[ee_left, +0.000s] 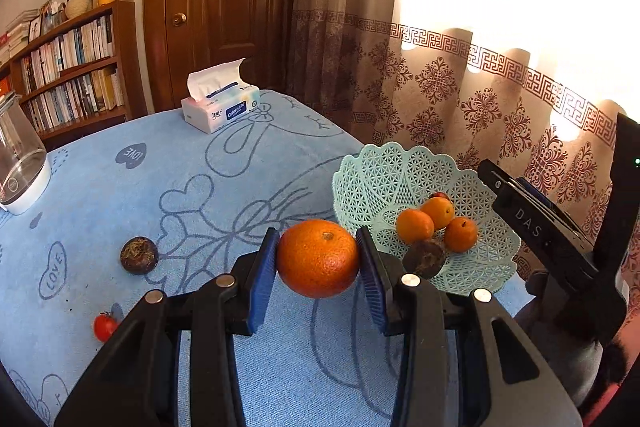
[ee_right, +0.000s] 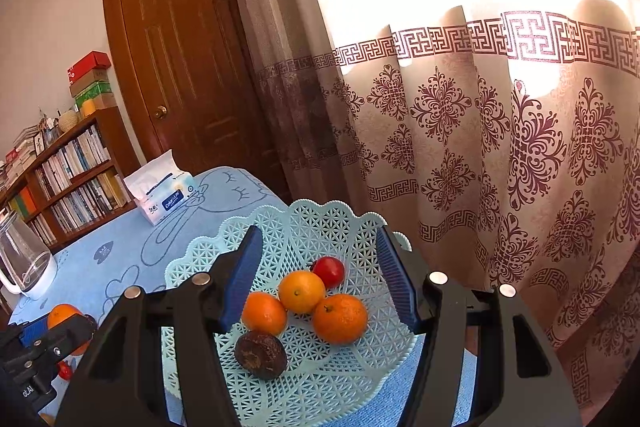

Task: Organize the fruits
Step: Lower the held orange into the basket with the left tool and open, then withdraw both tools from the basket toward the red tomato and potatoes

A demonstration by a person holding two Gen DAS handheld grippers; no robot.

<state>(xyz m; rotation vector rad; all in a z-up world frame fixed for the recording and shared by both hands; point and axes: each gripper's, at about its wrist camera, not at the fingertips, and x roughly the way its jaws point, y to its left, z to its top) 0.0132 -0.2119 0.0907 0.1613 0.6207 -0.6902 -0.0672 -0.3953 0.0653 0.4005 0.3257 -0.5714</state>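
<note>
left gripper point(ee_left: 318, 259) is carrying an orange point(ee_left: 318, 258) toward the basket point(ee_left: 372, 175)

pads are pinching the orange, basket lying at 2 o'clock; right gripper point(ee_right: 318, 275) is hanging spread and empty over it; lowering onto bare mesh seems wisest, then easing open

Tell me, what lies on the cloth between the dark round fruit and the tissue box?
Nothing. In the left wrist view, the stretch from the dark round fruit to the tissue box is bare blue tablecloth with only printed hearts.

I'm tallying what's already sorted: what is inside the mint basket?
Inside the basket lie three oranges, one dark brown round fruit and a red fruit. Whatever might lie under them is covered.
</note>
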